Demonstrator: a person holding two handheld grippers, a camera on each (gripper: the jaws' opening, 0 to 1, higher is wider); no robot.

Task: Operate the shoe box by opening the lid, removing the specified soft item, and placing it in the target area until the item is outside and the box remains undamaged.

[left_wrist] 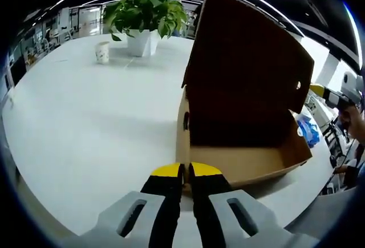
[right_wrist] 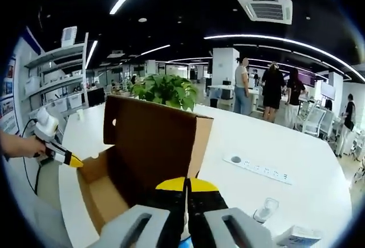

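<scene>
Closest to the lens in the left gripper view, the left gripper [left_wrist: 186, 171] has its two yellow-tipped jaws pressed together, and a thin cardboard edge seems to sit between them, though this cannot be told for sure. Just past the tips, toward 1 o'clock, stands the shoe box [left_wrist: 239, 165], brown cardboard on the white table [left_wrist: 85, 128]. Its lid [left_wrist: 245, 65] is raised upright, with the dark inner face turned to the camera. The box floor that can be seen is bare; the soft item cannot be made out. At 11 o'clock, well apart, are a paper cup [left_wrist: 102, 52] and a potted plant [left_wrist: 148, 17].

In the right gripper view, the right gripper [right_wrist: 186, 186] also has its jaws shut, with no gap between the tips; whether they pinch anything cannot be told. Directly beyond them is the shoe box [right_wrist: 102, 194], open, with its lid [right_wrist: 151, 142] standing up. At 9 o'clock, a hand [right_wrist: 20, 144] holds the left gripper [right_wrist: 67, 158] at the box corner. At 3 o'clock a white power strip [right_wrist: 256, 169] lies on the table [right_wrist: 308, 168]. Several people [right_wrist: 272, 91] stand far behind.
</scene>
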